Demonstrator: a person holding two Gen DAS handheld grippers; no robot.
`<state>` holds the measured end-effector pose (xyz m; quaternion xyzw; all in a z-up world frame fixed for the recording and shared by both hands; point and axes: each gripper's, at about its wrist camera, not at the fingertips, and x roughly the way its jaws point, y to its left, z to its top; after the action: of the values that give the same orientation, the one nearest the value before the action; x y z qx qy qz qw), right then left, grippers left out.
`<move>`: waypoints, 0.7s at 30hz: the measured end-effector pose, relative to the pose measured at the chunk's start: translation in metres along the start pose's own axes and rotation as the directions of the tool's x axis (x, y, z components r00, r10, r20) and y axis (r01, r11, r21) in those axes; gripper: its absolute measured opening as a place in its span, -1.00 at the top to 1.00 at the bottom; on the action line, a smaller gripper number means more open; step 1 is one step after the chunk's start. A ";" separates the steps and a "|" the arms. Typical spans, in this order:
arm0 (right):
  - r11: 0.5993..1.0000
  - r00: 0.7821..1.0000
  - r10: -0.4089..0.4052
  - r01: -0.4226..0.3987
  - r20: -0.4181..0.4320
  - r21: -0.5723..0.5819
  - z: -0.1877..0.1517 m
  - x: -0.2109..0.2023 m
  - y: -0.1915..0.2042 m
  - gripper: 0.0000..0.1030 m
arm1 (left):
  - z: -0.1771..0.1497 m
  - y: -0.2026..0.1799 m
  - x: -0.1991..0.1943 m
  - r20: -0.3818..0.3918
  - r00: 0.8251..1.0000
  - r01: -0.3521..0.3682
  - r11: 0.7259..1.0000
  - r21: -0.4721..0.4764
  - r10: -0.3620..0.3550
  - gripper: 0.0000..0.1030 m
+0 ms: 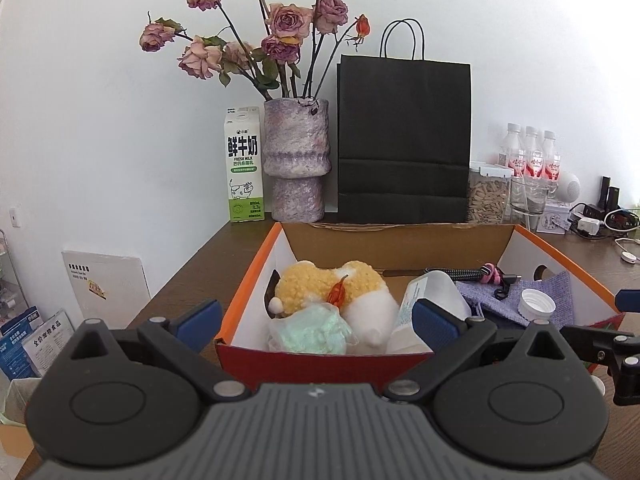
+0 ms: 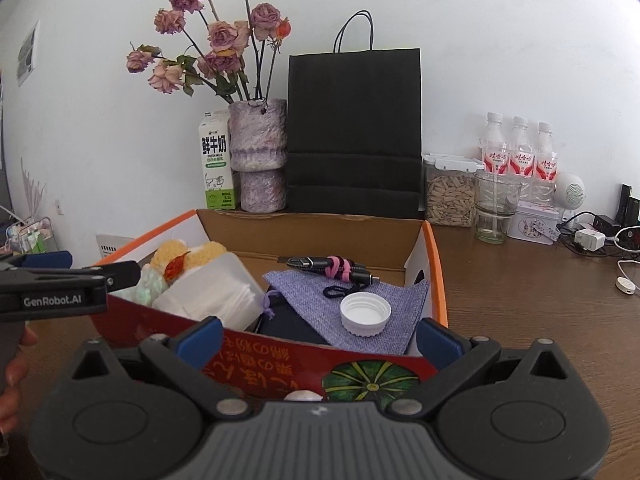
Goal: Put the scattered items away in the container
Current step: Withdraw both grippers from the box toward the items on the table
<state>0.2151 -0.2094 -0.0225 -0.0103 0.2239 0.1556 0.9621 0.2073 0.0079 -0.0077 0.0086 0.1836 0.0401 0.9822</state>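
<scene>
Both your left tongs (image 1: 316, 320) and right tongs (image 2: 318, 338) stand apart, empty. The white cap (image 2: 365, 313) lies light and rigid on soft purple cloth (image 2: 304, 288) inside the box (image 2: 436, 264), centre frame; pinch its rim.

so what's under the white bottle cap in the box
The white cap sits open side up on a purple woven cloth. A dark flat item pokes out from under the cloth; the rest beneath is covered.

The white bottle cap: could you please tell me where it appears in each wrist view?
Left wrist: white bottle cap lies right of centre, on the purple cloth.
Right wrist: cap lies near centre, same cloth.
Shared landmark: black paper bag.
</scene>
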 end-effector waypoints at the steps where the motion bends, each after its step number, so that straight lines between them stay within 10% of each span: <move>1: 1.000 1.000 0.005 -0.006 -0.005 -0.007 -0.001 -0.001 0.000 -1.00 | -0.001 -0.001 -0.001 -0.002 1.000 0.005 1.000 0.009 -0.005 -1.00; 21: 0.998 0.996 0.046 -0.049 -0.078 -0.040 -0.015 -0.007 -0.008 -1.00 | -0.017 -0.006 -0.004 -0.148 0.982 0.131 0.988 0.082 -0.118 -1.00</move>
<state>0.2047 -0.2209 -0.0336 -0.0310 0.2575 0.1826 0.9484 0.1982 0.0021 -0.0226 0.0390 0.2549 -0.0295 0.9657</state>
